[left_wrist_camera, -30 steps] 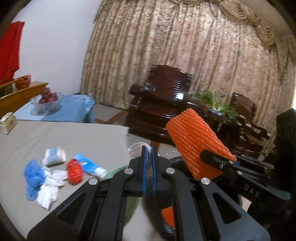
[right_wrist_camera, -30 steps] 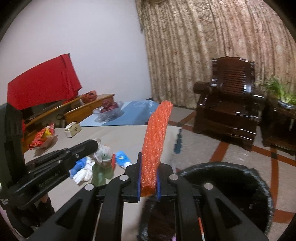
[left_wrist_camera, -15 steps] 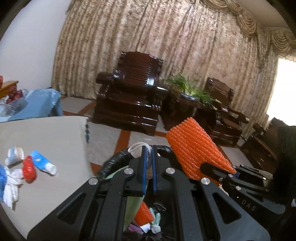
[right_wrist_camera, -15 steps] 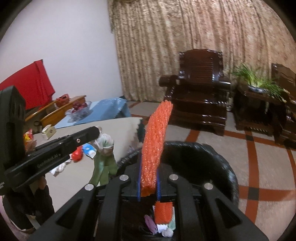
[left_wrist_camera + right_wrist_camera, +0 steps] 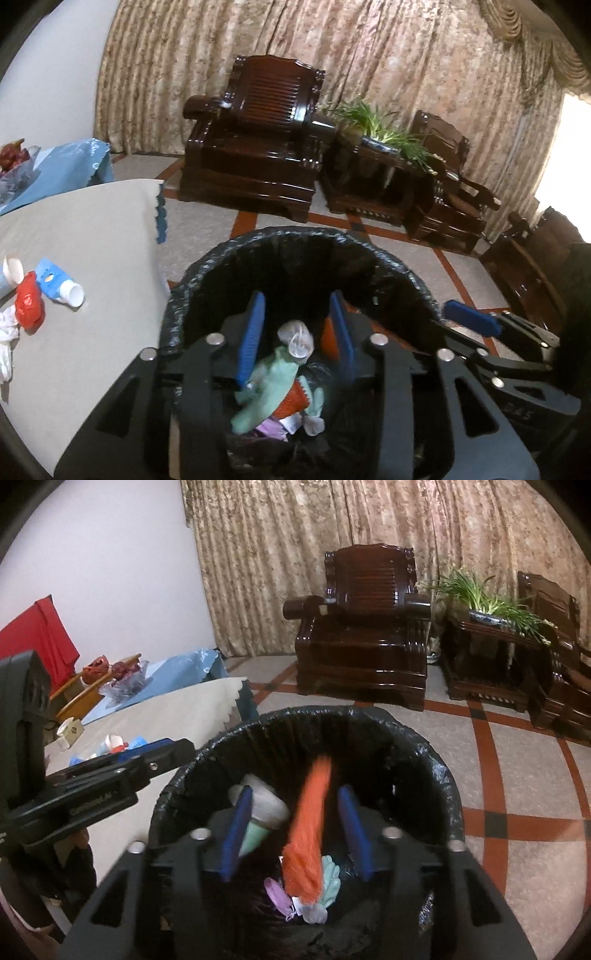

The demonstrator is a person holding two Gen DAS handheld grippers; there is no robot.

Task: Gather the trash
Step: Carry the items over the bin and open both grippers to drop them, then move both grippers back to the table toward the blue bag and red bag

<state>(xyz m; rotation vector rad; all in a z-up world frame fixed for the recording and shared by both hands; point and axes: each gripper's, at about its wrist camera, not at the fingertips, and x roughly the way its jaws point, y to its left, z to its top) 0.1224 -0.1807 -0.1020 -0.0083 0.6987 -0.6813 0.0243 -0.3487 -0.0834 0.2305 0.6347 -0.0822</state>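
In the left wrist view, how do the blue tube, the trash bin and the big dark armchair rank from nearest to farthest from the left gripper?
1. trash bin, directly below the left gripper.
2. blue tube, left, on the table.
3. armchair, far back by the curtain.

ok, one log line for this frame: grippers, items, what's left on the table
left gripper: open | right gripper: open | green bag and orange wrap: inside bin | table: blue tube, red wrapper remain

Dim fisheye views, window (image 5: 554,147) glare, falling orange wrap (image 5: 308,834) motion-blurred.
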